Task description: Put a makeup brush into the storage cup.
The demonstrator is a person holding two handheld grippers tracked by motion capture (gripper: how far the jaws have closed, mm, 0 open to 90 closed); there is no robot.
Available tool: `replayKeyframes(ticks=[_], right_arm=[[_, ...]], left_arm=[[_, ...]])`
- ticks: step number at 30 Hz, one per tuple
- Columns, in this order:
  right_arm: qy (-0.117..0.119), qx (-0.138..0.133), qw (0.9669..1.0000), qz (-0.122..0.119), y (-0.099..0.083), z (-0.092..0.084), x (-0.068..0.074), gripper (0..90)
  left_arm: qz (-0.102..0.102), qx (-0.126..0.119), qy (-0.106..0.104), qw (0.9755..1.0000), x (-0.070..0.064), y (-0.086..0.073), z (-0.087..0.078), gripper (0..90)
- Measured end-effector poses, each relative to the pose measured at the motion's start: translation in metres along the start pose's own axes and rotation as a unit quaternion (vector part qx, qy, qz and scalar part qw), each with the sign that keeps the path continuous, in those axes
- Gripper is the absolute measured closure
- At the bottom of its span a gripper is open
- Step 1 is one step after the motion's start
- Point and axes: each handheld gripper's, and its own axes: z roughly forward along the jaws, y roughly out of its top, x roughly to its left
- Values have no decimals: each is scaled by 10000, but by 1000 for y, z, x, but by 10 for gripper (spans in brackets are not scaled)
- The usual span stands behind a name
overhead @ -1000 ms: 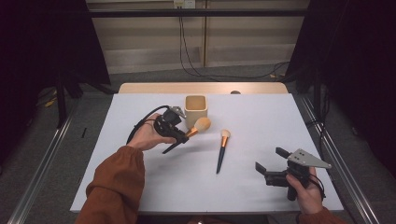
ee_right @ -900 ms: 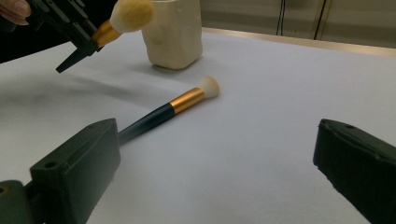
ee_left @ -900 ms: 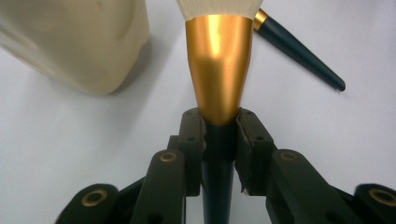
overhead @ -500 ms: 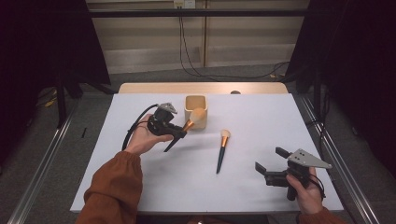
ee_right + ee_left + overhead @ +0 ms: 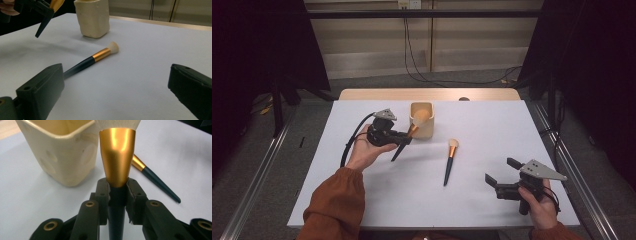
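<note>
The left gripper (image 5: 404, 140) squeezes the big brush (image 5: 414, 125), its fluffy head over the cup (image 5: 422, 120) at 12 o'clock; next I think it must tip in, while the right gripper (image 5: 499, 175) waits open.

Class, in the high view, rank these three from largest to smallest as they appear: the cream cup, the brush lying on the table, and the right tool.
1. Right tool, though it sits nearest the camera, which inflates it.
2. Brush lying on the table: long but thin.
3. Cream cup, farthest away.
</note>
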Motion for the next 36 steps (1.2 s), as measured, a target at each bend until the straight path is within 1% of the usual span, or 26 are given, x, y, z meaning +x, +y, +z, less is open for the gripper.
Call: replayKeyframes(ticks=[3, 5, 6, 7, 9, 11, 13, 15, 16, 18, 19, 20, 22, 24, 27, 29, 30, 33, 36], right_arm=[[-3, -7, 10000, 10, 0, 0, 0, 2], [-1, -19, 10000, 3, 0, 0, 0, 2], [-1, -29, 10000, 6, 0, -1, 0, 2], [3, -36, 10000, 8, 0, -1, 0, 2], [6, -40, 10000, 14, 0, -1, 0, 2], [8, -38, 10000, 7, 0, 0, 0, 2], [9, -44, 10000, 8, 0, -1, 0, 2], [7, -48, 10000, 6, 0, -1, 0, 2], [8, -56, 10000, -5, 0, -1, 0, 2], [12, -54, 10000, -11, 0, -1, 0, 2], [17, -60, 10000, 2, 1, -1, 0, 2], [17, -60, 10000, 2, 1, -1, 0, 2], [21, -81, 10000, 24, 1, -1, 0, 2], [24, -77, 10000, 36, 1, -2, 0, 2], [20, -87, 10000, 35, 1, -2, 0, 2], [29, -82, 10000, 40, 1, -1, 0, 1], [31, -81, 10000, 46, 1, -1, 0, 1], [25, -111, 9999, 38, 1, -1, 0, 1], [19, -123, 9999, 58, 1, -1, 0, 1]], left_arm=[[9, -238, 53, 9997, -1, 0, -1, 741], [-50, -337, 52, 9994, -1, 0, -1, 741], [-43, -361, 109, 9993, -2, 0, -2, 741], [-52, -430, 117, 9990, -2, 0, -2, 741], [-45, -577, 170, 9982, -2, -1, -4, 741], [-103, -762, 179, 9969, -3, -1, -6, 741], [-65, -860, 254, 9960, -3, -1, -8, 741], [-121, -1008, 238, 9945, -3, -1, -9, 741], [-87, -1062, 272, 9939, -3, 0, -9, 741], [-139, -1139, 240, 9931, -4, 0, -10, 741], [-119, -1191, 221, 9926, -4, 0, -10, 741], [-154, -1288, 196, 9914, -4, 0, -10, 741], [-183, -1403, 203, 9897, -5, 1, -10, 740], [-152, -1476, 212, 9887, -6, 1, -11, 740], [-163, -1604, 254, 9866, -8, 3, -12, 741], [-147, -1747, 249, 9842, -7, 4, -14, 740], [-147, -1857, 258, 9822, -7, 5, -14, 740], [-192, -1998, 274, 9793, -6, 8, -16, 740], [-215, -2085, 309, 9773, -5, 12, -19, 740]])
